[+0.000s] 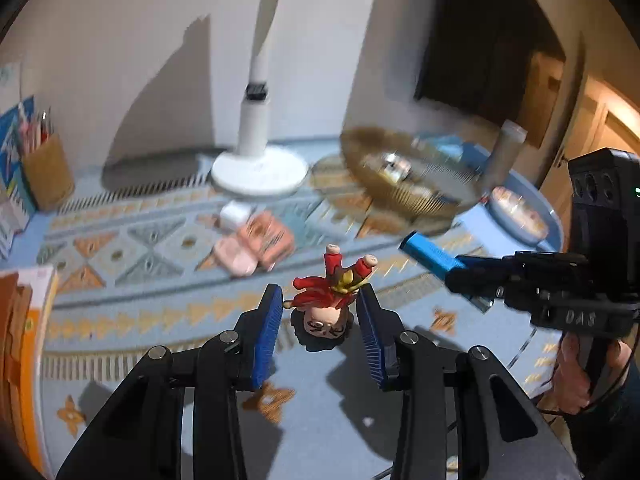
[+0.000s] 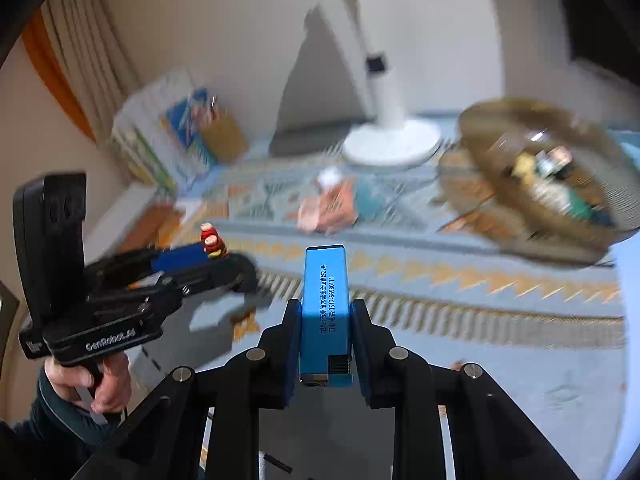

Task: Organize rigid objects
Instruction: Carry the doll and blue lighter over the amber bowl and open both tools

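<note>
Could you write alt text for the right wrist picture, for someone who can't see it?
The right tongs grip a blue lighter above a patterned blue rug. At left, the left tongs hold a small red figurine; a blurred golden basket sits at right.

Basket (image 1: 412,176) ahead-right; lamp base (image 1: 260,172) behind; bare cloth (image 1: 168,308) between.

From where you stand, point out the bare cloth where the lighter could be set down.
Bare tablecloth lies in front of the gold basket and right of the right gripper holding the blue lighter. Crowded: around the pink packets by the white lamp base, and the basket's inside.
</note>
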Available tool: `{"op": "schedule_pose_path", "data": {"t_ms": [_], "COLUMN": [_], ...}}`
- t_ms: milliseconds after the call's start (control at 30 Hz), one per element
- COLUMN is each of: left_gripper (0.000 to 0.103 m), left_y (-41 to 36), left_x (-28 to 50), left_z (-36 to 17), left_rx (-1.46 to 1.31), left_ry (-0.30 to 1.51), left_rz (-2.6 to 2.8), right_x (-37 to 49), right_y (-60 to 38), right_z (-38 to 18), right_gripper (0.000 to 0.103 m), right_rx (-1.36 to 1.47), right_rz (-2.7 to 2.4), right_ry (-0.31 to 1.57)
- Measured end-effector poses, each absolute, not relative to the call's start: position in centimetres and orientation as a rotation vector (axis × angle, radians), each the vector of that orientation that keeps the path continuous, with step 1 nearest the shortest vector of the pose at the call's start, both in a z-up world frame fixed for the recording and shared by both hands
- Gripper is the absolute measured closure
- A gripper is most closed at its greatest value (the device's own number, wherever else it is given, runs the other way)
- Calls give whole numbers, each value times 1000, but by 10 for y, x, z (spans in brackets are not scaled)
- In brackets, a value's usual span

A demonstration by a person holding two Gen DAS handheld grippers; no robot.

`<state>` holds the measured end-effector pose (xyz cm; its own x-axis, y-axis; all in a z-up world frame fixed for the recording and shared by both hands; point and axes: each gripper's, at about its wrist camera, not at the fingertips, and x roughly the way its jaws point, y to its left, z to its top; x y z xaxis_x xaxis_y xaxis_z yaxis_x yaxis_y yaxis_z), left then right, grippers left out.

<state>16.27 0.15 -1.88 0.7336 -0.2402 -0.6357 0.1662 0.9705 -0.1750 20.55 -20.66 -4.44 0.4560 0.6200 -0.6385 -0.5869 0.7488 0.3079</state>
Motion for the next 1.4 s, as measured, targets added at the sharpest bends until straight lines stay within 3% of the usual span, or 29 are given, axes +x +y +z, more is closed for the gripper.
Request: {"op": "schedule_pose_path", "data": {"t_ms": [533,1167,1233,1267,1300,1400], "left_gripper": [68,67,53,33,28,28], "left_y": [-45,-160,-167,-166,-162,-144], "left_x": [225,397,399,398,393,379], "left_z": [77,-33,-30,-26,-20,-5], "left_rx": [-188,-114,-81,-75,-83,-122], "left_ry": [482,823,771,739,703,671], "left_rz": [-299,-441,-416,-389,-381,-406], "right_x": [255,390,401,403,403,396], "right_y": [-362,-376,-378,-378,-379,-385], "right_z": [66,-24,-28,-28,-27,-16], "right_gripper": [79,79,78,75,71,68], "right_rx": [149,48,54,56,63,104], "right_rz": [356,148,147,145,145,158], "right_ry": [494,725,740,743,741,719]}}
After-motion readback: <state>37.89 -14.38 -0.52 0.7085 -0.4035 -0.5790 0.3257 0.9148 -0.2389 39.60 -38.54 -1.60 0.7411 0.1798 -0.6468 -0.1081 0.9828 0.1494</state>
